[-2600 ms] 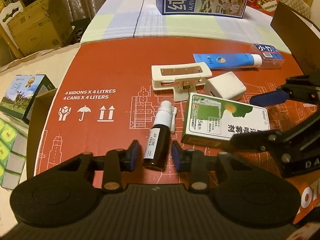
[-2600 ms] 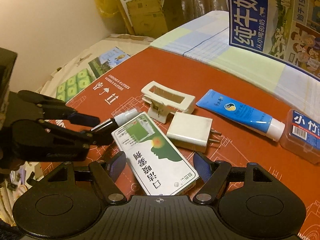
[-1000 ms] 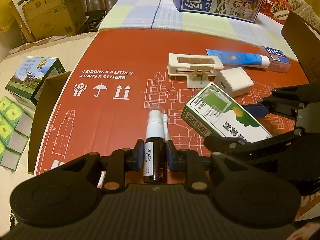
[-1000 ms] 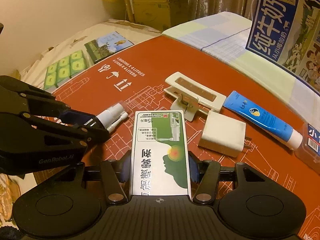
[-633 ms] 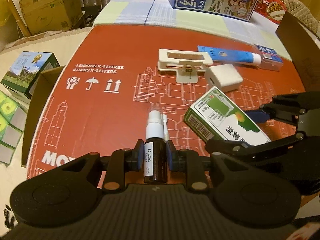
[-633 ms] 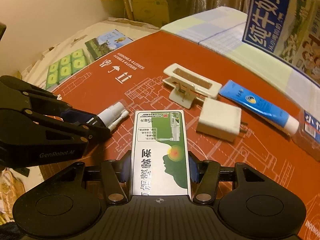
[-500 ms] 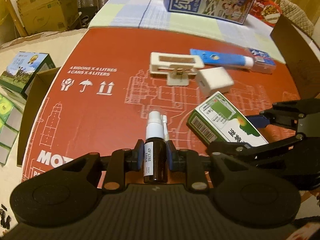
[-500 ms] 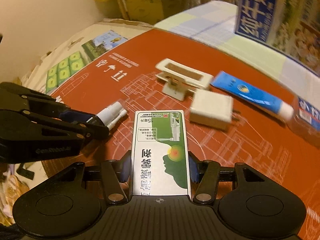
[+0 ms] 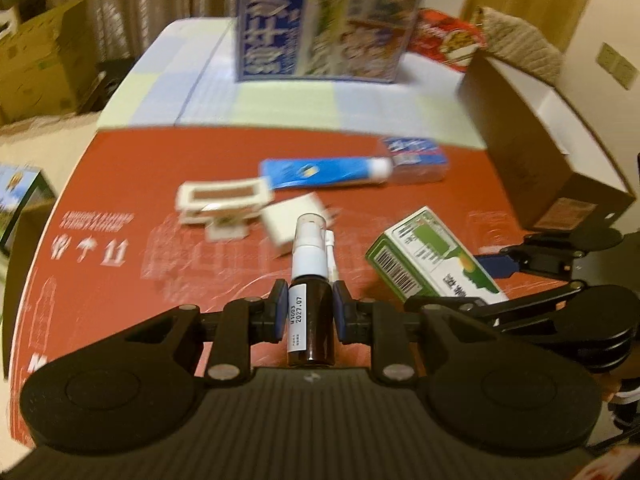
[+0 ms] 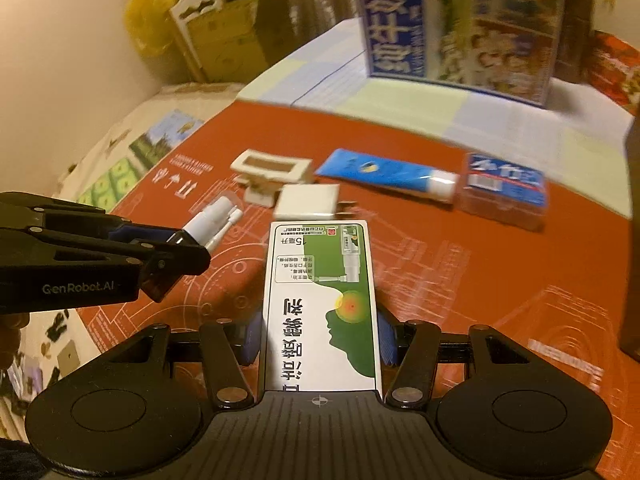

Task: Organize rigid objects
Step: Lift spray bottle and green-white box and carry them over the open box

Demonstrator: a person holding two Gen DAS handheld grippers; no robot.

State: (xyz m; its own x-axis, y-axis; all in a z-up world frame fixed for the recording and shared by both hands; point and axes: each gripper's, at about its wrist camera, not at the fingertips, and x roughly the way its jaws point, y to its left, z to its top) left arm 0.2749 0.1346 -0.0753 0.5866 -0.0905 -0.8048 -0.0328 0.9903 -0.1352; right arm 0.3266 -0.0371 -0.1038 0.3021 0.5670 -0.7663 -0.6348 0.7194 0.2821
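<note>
Item 1: spray bottle (image 9: 310, 312), brown w/ white nozzle. Held by left gripper (image 9: 310, 310), jaws clamped on the bottle body. Was lying on the red cardboard sheet (image 9: 132, 176) approx 2.6 s ago w/ jaws open either side; now lifted clear, nozzle pointing fwd.

Item 2: green-white spray carton (image 10: 320, 304). Held by right gripper (image 10: 320, 340), jaws closed on its long sides. Also flat on the sheet 2.6 s ago; now off the surface, carried beside the bottle.

Item 3, untouched, same spots on sheet: white clip holder (image 9: 222, 204), white charger (image 9: 292, 220), blue tube (image 9: 324, 172), clear box w/ blue label (image 9: 416, 158).

Other: brown cardboard box (image 9: 552, 152) at right edge; blurred background suggests both grippers mid-carry.

Status (judgement): pick phase done for items 1 & 2; likely headed to brown box or carton-bottle pairing. Item 3 group pending.
</note>
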